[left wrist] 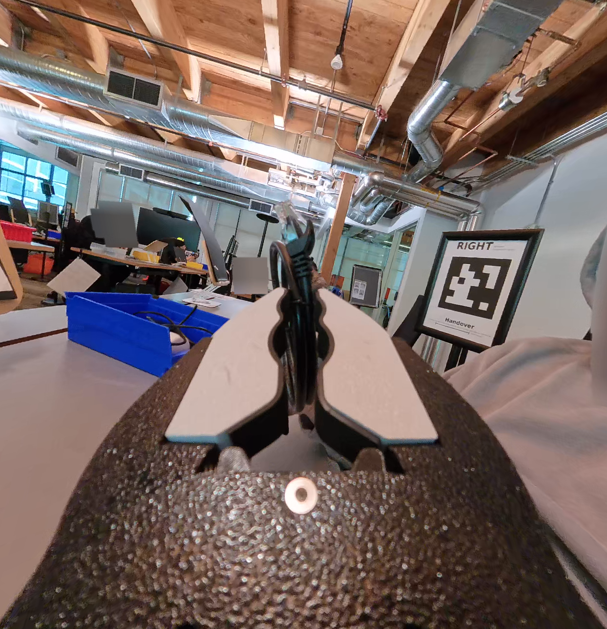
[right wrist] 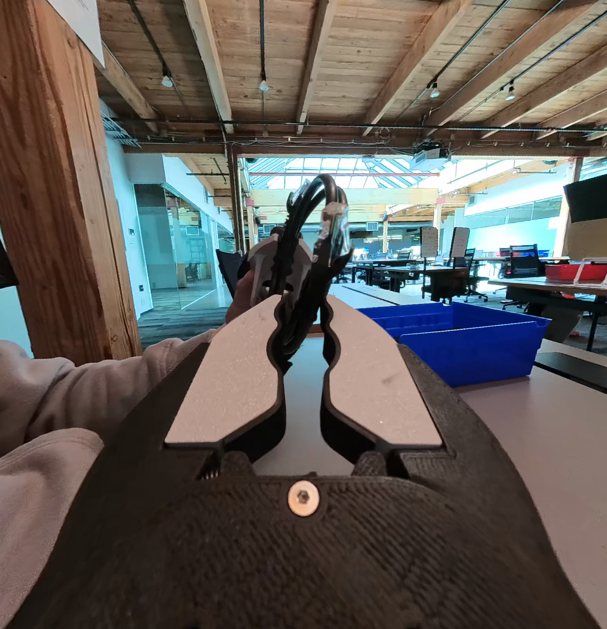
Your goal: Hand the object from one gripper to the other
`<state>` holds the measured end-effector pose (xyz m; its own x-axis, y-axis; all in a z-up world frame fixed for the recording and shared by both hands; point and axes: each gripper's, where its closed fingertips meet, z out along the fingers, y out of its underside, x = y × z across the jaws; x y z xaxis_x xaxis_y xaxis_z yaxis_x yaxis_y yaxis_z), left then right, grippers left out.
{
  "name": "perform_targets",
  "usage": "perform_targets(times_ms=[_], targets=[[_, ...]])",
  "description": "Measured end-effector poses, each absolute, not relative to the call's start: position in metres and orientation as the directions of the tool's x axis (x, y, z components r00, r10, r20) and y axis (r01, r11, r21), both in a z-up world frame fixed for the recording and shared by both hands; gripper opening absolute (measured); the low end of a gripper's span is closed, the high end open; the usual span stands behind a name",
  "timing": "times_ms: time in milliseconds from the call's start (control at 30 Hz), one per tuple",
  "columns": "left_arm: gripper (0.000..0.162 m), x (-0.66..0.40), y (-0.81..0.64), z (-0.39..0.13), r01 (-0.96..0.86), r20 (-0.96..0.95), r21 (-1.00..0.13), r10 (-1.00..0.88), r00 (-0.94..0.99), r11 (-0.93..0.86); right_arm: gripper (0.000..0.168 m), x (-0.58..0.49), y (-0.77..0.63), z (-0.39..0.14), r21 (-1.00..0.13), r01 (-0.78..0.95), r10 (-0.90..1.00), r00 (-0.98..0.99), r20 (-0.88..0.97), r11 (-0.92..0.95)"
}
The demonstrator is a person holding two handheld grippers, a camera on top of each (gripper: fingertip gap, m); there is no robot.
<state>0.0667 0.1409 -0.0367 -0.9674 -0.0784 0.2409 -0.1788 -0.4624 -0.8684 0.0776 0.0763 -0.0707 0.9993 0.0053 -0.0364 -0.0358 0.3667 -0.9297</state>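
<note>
- Coiled black network cable with a clear plastic plug (left wrist: 297,306) stands upright, clamped between the left hand-held gripper (left wrist: 298,299) fingers, above the grey worktop (left wrist: 40,391).
- Right hand-held gripper (right wrist: 302,308) is parted around the same bundle (right wrist: 295,258), its fingers not pressing on it.
- Blue plastic bin (right wrist: 465,347) sits just beyond.

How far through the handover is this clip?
Done: the left gripper has picked up the coiled black cable and holds it up, jaws shut on it. In hand: the right gripper has its open jaws around the coil's lower part, not yet clamped. Left: right closes, left lets go.
</note>
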Motion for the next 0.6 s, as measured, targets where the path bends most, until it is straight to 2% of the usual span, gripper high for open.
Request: perform_targets(times_ms=[133,233,333,467,533,600], targets=[[0.012,0.072,0.14,-0.04,-0.167,0.245,-0.875,-0.119,-0.962,-0.455,0.013,0.075,0.073,-0.068,-0.925,-0.119,0.074,0.992,-0.099,0.36],[0.013,0.094,0.141,-0.055,-0.086,0.22,-0.925,-0.337,-0.915,-0.37,0.013,0.079,0.068,-0.062,-0.921,-0.068,0.012,0.998,-0.069,0.382],[0.014,0.112,0.144,-0.068,-0.007,0.153,-0.964,-0.533,-0.832,-0.266,0.012,0.09,0.064,-0.059,-0.918,-0.007,-0.1,0.994,-0.05,0.396],[0.04,0.128,0.154,-0.073,0.009,0.133,-0.981,-0.701,-0.701,-0.195,0.012,0.117,0.051,-0.057,-0.927,0.144,-0.374,0.927,0.005,0.347],[0.049,0.13,0.152,-0.073,-0.005,0.111,-0.99,-0.748,-0.655,-0.143,0.013,0.129,0.044,-0.06,-0.934,0.241,-0.507,0.858,0.078,0.264],[0.05,0.12,0.136,-0.067,0.007,0.073,-0.994,-0.729,-0.681,-0.106,0.012,0.132,0.044,-0.063,-0.933,0.323,-0.576,0.798,0.177,0.161]])
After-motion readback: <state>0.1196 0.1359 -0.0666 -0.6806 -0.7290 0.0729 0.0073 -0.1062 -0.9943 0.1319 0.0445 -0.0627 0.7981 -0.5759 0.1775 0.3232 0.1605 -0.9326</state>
